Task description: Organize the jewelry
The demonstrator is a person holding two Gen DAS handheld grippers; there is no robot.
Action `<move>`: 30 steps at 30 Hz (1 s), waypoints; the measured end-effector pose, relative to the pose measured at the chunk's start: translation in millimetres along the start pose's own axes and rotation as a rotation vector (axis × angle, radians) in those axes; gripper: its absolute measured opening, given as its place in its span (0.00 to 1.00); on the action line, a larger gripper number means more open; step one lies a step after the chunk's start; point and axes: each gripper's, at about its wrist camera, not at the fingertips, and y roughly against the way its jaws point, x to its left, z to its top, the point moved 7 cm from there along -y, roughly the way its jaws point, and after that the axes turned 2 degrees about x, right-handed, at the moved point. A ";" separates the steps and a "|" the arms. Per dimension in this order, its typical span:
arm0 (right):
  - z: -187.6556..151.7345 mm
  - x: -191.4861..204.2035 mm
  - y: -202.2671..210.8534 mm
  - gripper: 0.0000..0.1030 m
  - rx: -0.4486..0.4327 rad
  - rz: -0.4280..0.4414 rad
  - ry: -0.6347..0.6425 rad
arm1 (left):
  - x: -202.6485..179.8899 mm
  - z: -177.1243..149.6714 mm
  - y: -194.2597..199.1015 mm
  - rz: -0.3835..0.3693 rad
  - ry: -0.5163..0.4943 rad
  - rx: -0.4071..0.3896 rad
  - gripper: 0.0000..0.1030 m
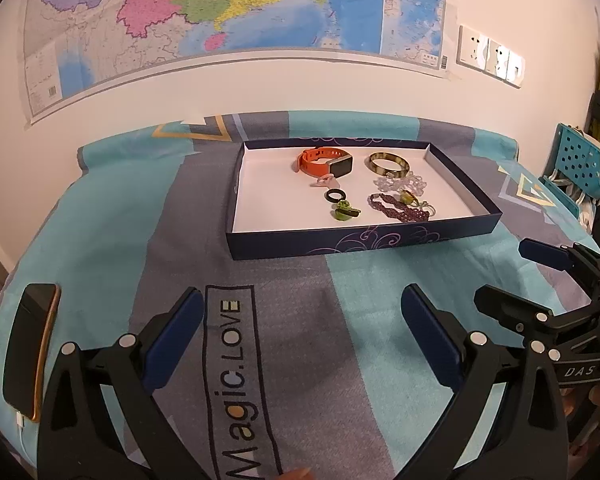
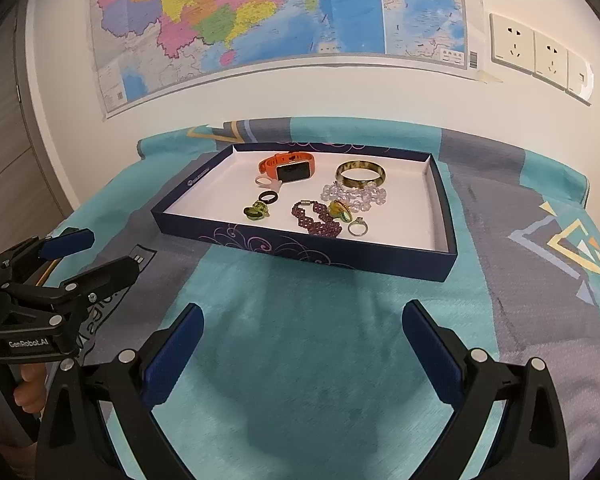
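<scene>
I am holding both hand-held grippers back over the patterned cloth, short of the tray (image 2: 444, 216), and choosing which piece to go for. The left hand-held gripper (image 1: 302, 334) is gaping wide with nothing between its pads, and the right hand-held gripper (image 2: 302, 344) is standing just as wide and just as bare.

All the jewelry is lying inside the tray, toward its far and right part. The orange watch (image 2: 288, 168) is sitting at the back, with the bangle (image 2: 360, 172) beside it and the clear beads (image 2: 354, 194) touching the bangle's near side. The purple bracelet (image 2: 318, 220) is lying closer to me, with a silver ring (image 2: 358, 229) just beside it and a green-yellow ring (image 2: 340, 210) resting against it. The black ring (image 2: 269, 197) and a green charm (image 2: 255, 211) are sitting to the left.

I am judging the right-hand cluster to be the tricky part, since pieces are overlapping there. I would start with something standing apart, such as the watch, coming down over the tray wall with the pads straddling the strap, and closing only once they are clear of its neighbours.
</scene>
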 end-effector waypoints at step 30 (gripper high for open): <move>-4.7 -1.9 -6.1 0.93 0.014 -0.004 -0.012 | -3.4 -4.6 -2.0 0.006 -0.012 0.017 0.95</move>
